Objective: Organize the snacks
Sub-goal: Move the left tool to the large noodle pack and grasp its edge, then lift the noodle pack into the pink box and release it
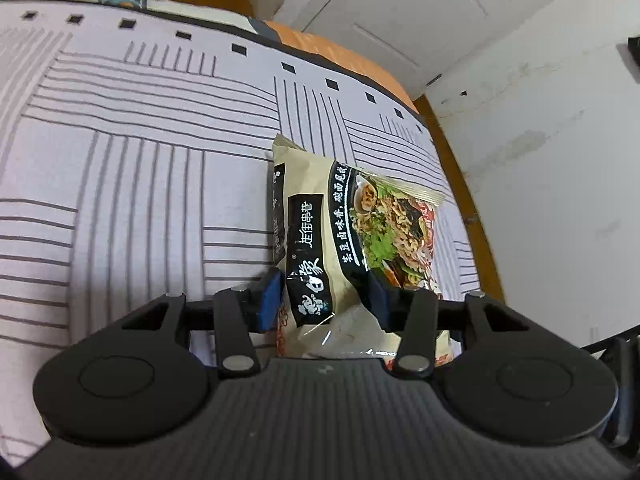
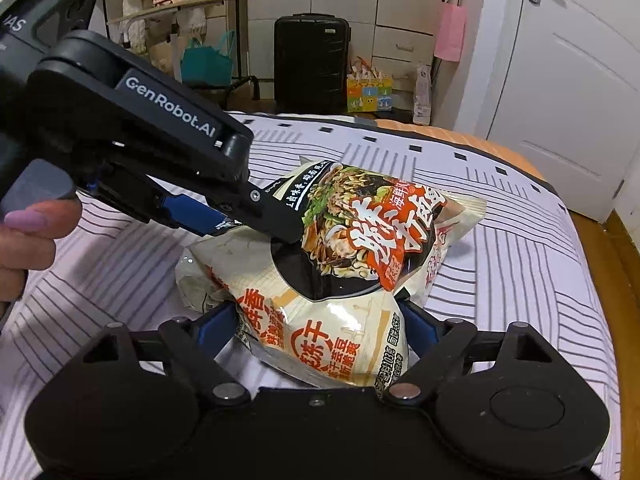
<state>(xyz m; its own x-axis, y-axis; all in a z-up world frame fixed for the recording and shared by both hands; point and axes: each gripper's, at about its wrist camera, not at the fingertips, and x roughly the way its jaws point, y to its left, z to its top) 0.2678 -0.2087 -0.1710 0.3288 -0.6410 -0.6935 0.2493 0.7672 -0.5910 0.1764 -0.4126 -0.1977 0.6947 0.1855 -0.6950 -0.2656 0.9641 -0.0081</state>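
A beige instant-noodle packet (image 1: 320, 248) with a black bowl picture and red lettering lies on the striped bed; it also shows in the right wrist view (image 2: 360, 232). My left gripper (image 1: 324, 300) is shut on one end of it, blue pads pressing both sides; it reaches in from the upper left in the right wrist view (image 2: 244, 216). My right gripper (image 2: 320, 324) is shut on the near end of a snack packet (image 2: 320, 340). Whether this is the same packet or a second one beneath it, I cannot tell.
The bed sheet (image 1: 140, 184) is white with grey stripes; an orange mattress edge (image 2: 500, 148) and wooden frame (image 2: 600, 240) lie to the right. A white door (image 2: 560, 80), black suitcase (image 2: 312, 56) and bags (image 2: 368, 88) stand beyond the bed.
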